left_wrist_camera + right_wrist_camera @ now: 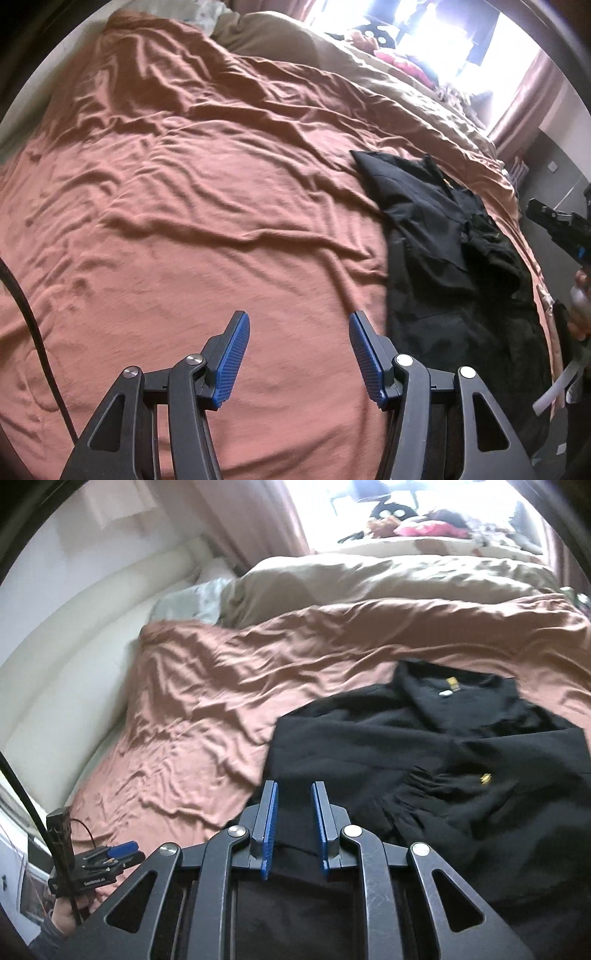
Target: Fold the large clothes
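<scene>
Black fabric is what you are working with: a black garment (424,746) lies spread on the rust-coloured sheet (207,701) of the bed, toward the bed's near edge in your right wrist view. Its collar (447,686) sits at the far end, pointing toward the beige duvet (388,576) and the window, so the long axis runs from you away toward that duvet. Inside the collar you can see a small yellow label (450,682) and a white tag (445,693); the print on both is too small to read. A yellow emblem (485,779) shows on the chest, also unreadable. Your right gripper (293,814) hangs over the garment's near hem with its jaws drawn narrow yet apart, and no cloth is pinched between the pads. Your left gripper (299,350) is over bare sheet beside the garment, jaws released and empty. Faint writing on the left gripper's body in the right wrist view is too blurred to make out.
</scene>
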`<state>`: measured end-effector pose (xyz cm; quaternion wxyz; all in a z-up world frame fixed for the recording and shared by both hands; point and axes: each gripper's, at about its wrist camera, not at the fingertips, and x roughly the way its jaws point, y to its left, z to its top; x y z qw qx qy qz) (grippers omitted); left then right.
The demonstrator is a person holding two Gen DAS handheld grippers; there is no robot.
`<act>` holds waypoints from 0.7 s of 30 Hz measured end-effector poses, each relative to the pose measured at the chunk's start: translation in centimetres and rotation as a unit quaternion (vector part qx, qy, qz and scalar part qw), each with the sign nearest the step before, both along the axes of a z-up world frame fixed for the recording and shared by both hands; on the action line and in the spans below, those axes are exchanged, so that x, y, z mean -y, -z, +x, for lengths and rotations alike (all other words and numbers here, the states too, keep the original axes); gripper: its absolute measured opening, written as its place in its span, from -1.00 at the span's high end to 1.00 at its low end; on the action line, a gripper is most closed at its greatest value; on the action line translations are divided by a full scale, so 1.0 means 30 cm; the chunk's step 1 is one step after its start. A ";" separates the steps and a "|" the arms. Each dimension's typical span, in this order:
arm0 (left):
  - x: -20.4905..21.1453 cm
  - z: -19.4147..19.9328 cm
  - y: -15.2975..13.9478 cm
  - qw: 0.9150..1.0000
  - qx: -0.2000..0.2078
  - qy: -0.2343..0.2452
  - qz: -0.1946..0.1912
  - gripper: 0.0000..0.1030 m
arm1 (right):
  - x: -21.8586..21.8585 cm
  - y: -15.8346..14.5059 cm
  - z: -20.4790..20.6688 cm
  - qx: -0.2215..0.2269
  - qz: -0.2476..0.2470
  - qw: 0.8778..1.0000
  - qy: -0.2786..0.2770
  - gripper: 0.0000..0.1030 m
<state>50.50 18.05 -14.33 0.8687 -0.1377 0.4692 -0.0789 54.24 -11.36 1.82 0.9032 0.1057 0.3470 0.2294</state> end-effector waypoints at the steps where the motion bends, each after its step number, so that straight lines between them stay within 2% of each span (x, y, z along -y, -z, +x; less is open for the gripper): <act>1: -0.012 -0.003 0.006 1.000 -0.002 -0.002 -0.001 -0.13 | -0.016 0.011 0.027 -0.005 0.000 1.000 -0.005 0.70; 4: -0.054 -0.015 0.023 1.000 -0.006 -0.012 -0.006 -0.13 | -0.058 0.038 0.047 -0.020 -0.001 1.000 -0.011 0.70; 8: -0.056 -0.017 0.024 1.000 -0.007 -0.011 -0.010 -0.13 | -0.033 0.048 0.088 -0.039 -0.008 0.999 -0.002 0.65; 10: -0.028 -0.007 0.014 1.000 -0.005 -0.004 -0.010 -0.13 | 0.016 0.055 0.083 -0.040 -0.011 0.999 0.015 0.25; 11: -0.009 0.001 0.007 1.000 -0.004 0.001 -0.010 -0.13 | 0.045 0.061 0.084 -0.042 -0.011 0.999 0.025 -0.27; 12: 0.009 0.010 0.001 1.000 -0.003 0.005 -0.010 -0.13 | 0.073 0.065 0.078 -0.042 -0.009 0.999 0.032 -0.51; 13: 0.036 0.023 -0.006 1.000 -0.003 0.011 -0.010 -0.15 | 0.105 0.071 0.072 -0.042 -0.007 0.998 0.041 -0.51; 17: 0.164 0.082 -0.044 0.999 0.007 0.033 -0.006 -0.50 | 0.232 0.107 0.048 -0.050 -0.009 0.997 0.066 -0.51; 21: 0.308 0.158 -0.073 0.998 0.012 0.053 -0.008 -0.51 | 0.353 0.137 0.015 -0.054 -0.015 0.994 0.095 -0.51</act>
